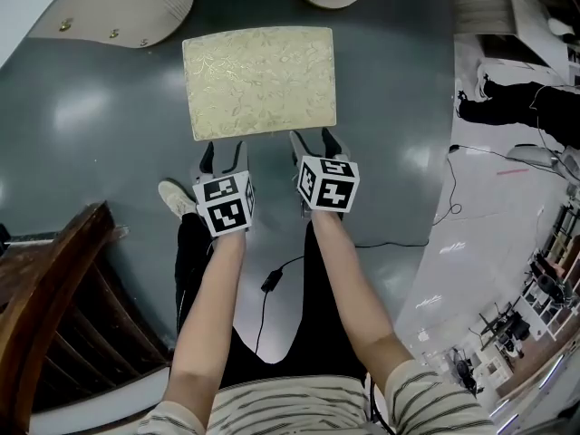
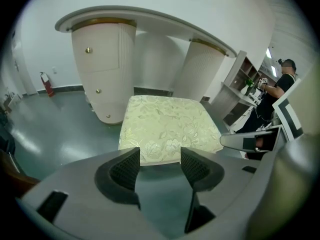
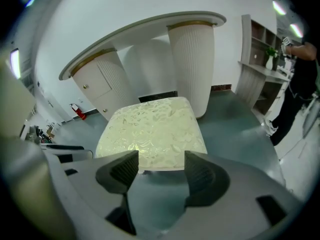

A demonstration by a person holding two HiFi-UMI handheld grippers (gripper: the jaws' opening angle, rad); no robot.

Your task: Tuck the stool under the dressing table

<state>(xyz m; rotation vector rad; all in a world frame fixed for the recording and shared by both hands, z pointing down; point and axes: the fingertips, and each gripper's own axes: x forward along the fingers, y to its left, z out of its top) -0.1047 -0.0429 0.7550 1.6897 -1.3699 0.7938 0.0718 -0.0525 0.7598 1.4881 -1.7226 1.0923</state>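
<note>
Cream floral fabric tops the stool (image 1: 259, 82), which stands on glossy grey floor (image 1: 82, 125) just in front of the white dressing table (image 1: 118, 7). At the stool's near edge, the left gripper (image 1: 223, 157) and right gripper (image 1: 313, 141) hover empty, jaws spread. A dark wooden chair (image 1: 54, 270) stands well behind.

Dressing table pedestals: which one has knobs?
The left pedestal: gold knobs on its drawer fronts. The right pedestal shows only ribbing.
</note>
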